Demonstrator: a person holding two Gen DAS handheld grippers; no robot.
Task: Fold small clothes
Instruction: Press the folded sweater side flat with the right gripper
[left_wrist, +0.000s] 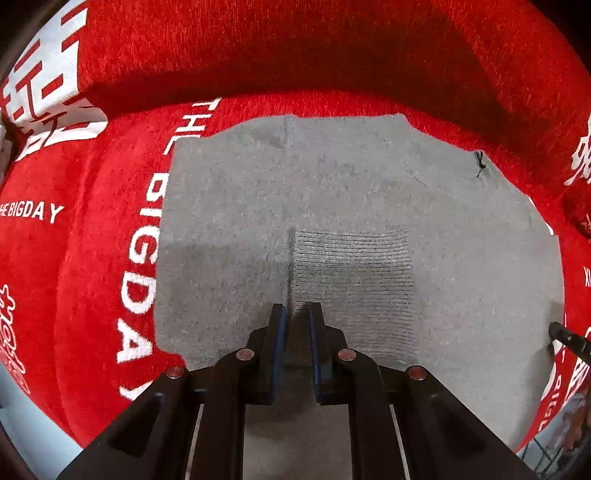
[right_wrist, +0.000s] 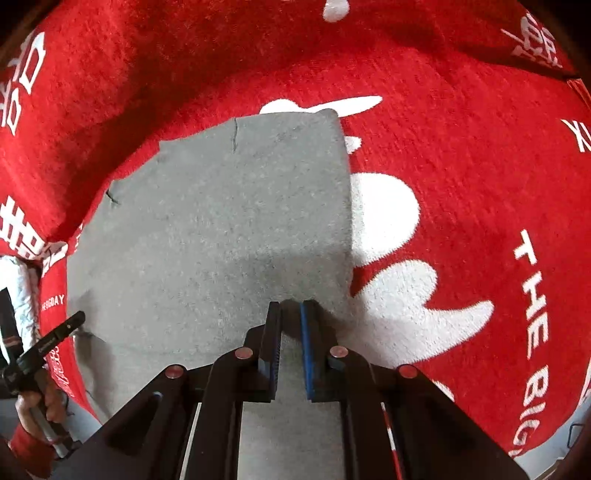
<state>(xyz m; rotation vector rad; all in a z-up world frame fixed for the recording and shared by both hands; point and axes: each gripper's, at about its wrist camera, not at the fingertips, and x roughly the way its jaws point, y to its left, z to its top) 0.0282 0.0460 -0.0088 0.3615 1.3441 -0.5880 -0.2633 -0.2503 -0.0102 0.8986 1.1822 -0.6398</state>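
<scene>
The grey garment (left_wrist: 351, 221) lies flat on the red blanket (left_wrist: 295, 55). Left tongs (left_wrist: 295, 308) pinch its near edge by the seam; right tongs (right_wrist: 291, 304) pinch its near right corner, probably to lift that edge for a fold.

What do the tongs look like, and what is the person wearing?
Both the left tongs and the right tongs are black, with two flat fingers, blue ridged pads inside and round silver-pink bolts on the joints. The person's hand has a red sleeve.
</scene>
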